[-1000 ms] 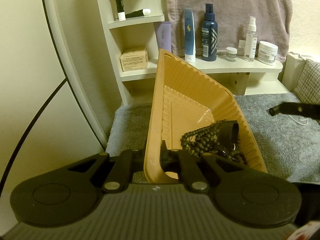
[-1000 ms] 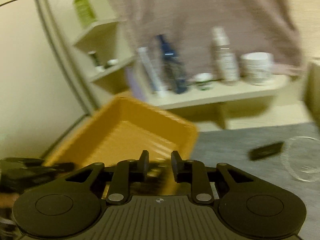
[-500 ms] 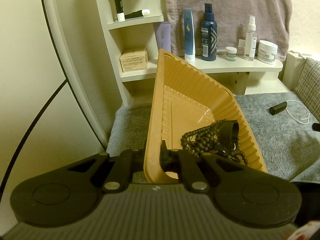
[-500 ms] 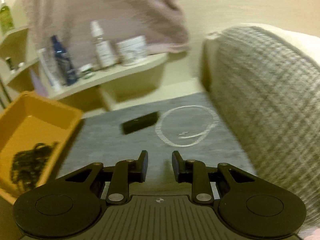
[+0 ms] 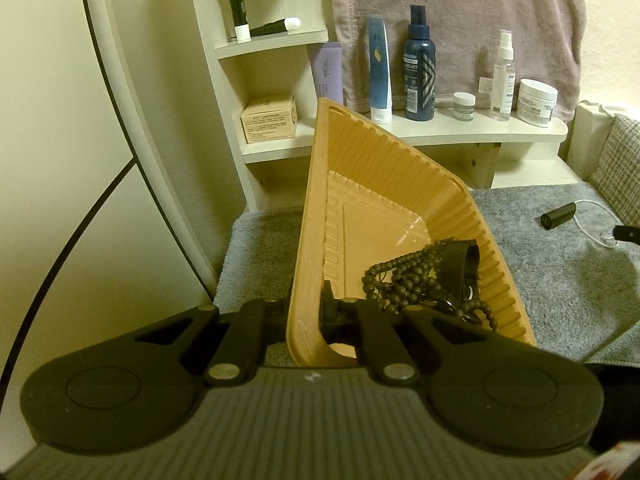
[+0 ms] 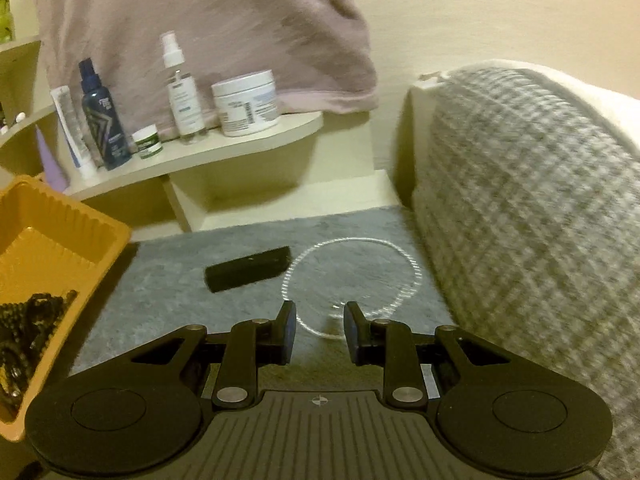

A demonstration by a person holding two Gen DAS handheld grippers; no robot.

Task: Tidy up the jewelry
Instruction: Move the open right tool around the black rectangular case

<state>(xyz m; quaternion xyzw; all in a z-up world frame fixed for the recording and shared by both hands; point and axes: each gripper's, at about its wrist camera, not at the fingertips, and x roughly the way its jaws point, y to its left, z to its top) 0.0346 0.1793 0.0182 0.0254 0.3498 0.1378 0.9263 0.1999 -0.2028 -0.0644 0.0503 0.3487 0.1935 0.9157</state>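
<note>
The left gripper [image 5: 306, 312] is pinching the near rim of an orange tray [image 5: 400, 184], one finger outside the wall and one inside. Dark beads [image 5: 404, 280] and a black strap [image 5: 460, 264] are lying in the tray's near corner, at 1 o'clock from those fingers. The right gripper [image 6: 320, 334] is hovering with its fingers spread over a grey mat [image 6: 168, 280], holding nothing. A silver chain [image 6: 408, 264] is lying looped at its 12 o'clock. A black bar [image 6: 248, 268] is sitting at 11 o'clock, touching the chain's left side.
</note>
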